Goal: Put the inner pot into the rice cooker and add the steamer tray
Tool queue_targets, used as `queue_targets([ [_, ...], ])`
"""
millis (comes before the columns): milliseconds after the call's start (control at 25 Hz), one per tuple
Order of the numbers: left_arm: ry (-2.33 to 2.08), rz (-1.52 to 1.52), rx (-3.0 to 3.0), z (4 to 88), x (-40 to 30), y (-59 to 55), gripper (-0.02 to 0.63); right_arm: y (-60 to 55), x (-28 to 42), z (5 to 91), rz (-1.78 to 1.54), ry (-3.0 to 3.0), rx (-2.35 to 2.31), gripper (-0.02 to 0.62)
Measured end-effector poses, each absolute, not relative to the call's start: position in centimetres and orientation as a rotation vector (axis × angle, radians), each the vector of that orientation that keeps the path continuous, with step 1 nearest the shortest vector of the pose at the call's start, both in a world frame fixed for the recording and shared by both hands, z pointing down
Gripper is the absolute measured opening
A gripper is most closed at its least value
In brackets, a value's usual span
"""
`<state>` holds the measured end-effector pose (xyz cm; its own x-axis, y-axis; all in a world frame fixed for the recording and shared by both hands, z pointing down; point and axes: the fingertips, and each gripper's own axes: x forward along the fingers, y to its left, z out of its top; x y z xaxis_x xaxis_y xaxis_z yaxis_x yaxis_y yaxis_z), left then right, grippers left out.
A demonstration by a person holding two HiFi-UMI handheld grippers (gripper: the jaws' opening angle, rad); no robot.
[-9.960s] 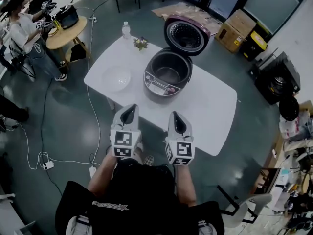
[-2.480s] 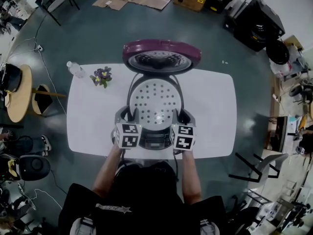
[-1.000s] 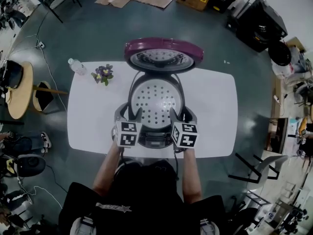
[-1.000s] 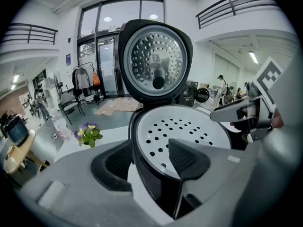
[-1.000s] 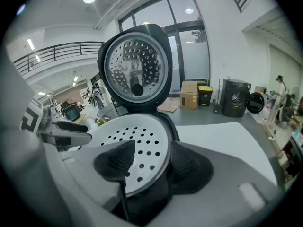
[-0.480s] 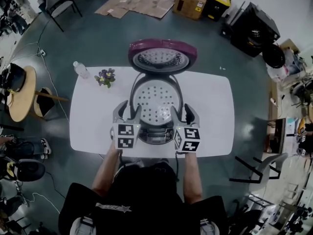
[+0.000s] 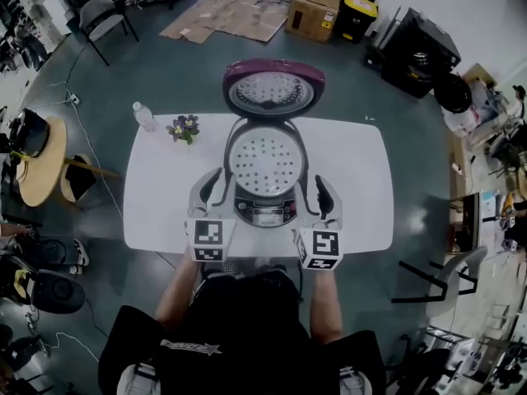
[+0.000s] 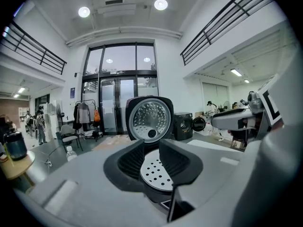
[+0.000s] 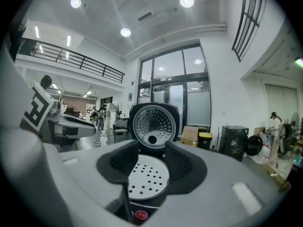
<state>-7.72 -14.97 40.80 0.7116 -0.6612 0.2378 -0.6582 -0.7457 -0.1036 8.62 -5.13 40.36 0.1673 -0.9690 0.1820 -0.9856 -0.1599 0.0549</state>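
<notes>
the white perforated steamer tray (image 7: pixel 265 161) lies in the mouth of the rice cooker (image 7: pixel 263 214), at the centre of the head view, on the white table (image 7: pixel 165 196). the cooker's maroon lid (image 7: pixel 272 90) stands open behind it, upper centre. the inner pot cannot be seen under the tray. the left gripper (image 7: pixel 212 186) is beside the cooker's left flank and the right gripper (image 7: pixel 323 192) beside its right, neither touching it. each one's jaws have just been closing, yet they stand apart with nothing gripped; only the tray farther off shows through the gap. a small bunch of flowers (image 7: pixel 184 127) and a water bottle (image 7: pixel 145 115) stand at the table's upper left.
</notes>
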Motion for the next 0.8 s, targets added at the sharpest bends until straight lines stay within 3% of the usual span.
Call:
queue_targets([
  [160,1.098,-0.386,-2.894,40.5,-9.3,-12.9,0.087,-3.0,7.2,40.1,0.134,-1.897,2.307,0.108],
  [480,1.095,-0.389,-2.898,40.7,-12.4,-9.5,0.023,0.4,4.0,40.8,0.164,-1.904,2.328,0.061],
  [640,1.098,-0.394,-2.901,41.2,-13.8,-8.4,0.017,1.8,2.9,41.7,0.195,-1.896,2.353,0.006],
  [800,1.103,-0.390,-2.898,41.1,-14.0,-7.6,0.015,2.2,2.7,41.6,0.186,-1.906,2.336,0.006],
])
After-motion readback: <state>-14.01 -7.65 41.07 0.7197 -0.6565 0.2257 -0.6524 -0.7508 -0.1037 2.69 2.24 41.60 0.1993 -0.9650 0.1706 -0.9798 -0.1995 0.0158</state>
